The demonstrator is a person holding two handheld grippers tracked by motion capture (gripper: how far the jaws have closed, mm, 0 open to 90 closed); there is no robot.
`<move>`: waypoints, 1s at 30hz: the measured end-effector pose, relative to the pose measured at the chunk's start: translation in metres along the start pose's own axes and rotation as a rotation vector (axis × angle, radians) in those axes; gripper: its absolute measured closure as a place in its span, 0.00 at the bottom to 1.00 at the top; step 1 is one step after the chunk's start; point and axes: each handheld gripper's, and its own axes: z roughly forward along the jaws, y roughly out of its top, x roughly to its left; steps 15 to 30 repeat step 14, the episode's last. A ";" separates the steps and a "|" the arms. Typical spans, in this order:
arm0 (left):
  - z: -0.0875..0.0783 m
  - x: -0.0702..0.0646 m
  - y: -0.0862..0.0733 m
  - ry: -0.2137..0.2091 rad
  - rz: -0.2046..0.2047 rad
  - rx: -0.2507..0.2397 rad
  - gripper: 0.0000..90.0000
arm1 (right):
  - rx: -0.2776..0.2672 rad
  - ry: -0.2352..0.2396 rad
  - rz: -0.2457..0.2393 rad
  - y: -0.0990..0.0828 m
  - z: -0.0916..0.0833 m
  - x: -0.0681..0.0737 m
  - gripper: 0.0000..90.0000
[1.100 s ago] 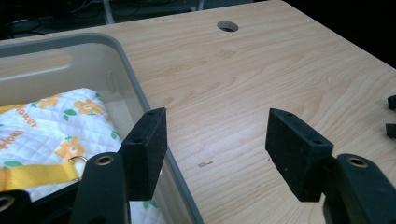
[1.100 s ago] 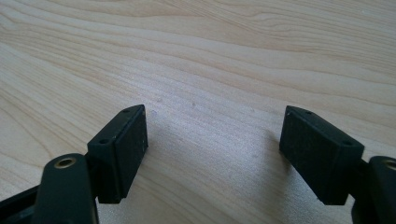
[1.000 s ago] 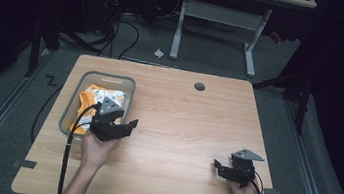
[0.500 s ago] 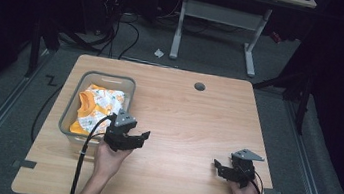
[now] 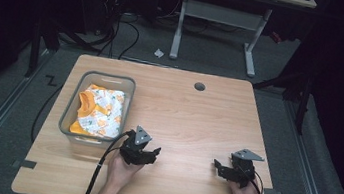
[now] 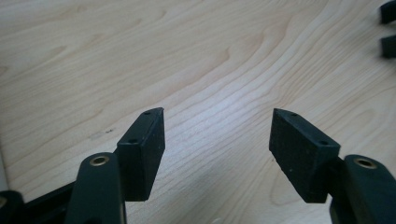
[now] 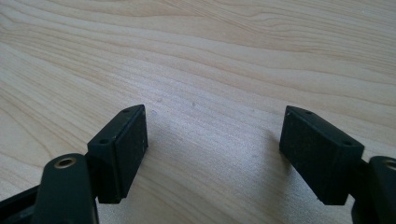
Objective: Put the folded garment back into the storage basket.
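- Far left, the grey bin point(image 5: 69, 113) sits on the tabletop point(image 5: 198, 115), the orange-and-white garment point(image 5: 98, 110) bundled inside it.
- Just right of it, the left claw point(image 5: 152, 154) hovers low over bare wood, empty; its jaws have just been opening and stand moderately wide. A careless swing could clip the bin's corner.
- Far right, the right claw point(image 5: 218, 166) rests low, wide and empty, hand tucked behind.

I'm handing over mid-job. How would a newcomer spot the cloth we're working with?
Start at the wooden table and look to its left edge, where a clear bin stands. The cloth lies crumpled inside it. It is white with orange print and orange trim, the brightest thing there.
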 end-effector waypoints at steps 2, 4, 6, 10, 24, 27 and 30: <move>0.010 -0.001 -0.006 0.017 0.001 0.029 0.40 | 0.000 0.000 0.000 0.000 0.000 0.000 0.26; 0.018 -0.001 -0.012 0.036 0.011 0.056 0.40 | 0.000 0.000 -0.001 0.000 0.000 0.000 0.26; 0.019 -0.002 -0.013 0.049 0.017 0.050 0.38 | 0.000 0.000 0.000 0.000 0.000 0.000 0.26; 0.020 -0.002 -0.012 0.066 0.003 0.049 0.37 | 0.000 0.000 0.000 0.000 0.000 0.000 0.26; 0.020 -0.003 -0.012 0.070 -0.003 0.050 0.35 | 0.000 0.000 0.000 0.000 0.000 0.000 0.26; 0.020 -0.003 -0.012 0.070 -0.003 0.050 0.35 | 0.000 0.000 0.000 0.000 0.000 0.000 0.26; 0.020 -0.003 -0.012 0.070 -0.003 0.050 0.35 | 0.000 0.000 0.000 0.000 0.000 0.000 0.26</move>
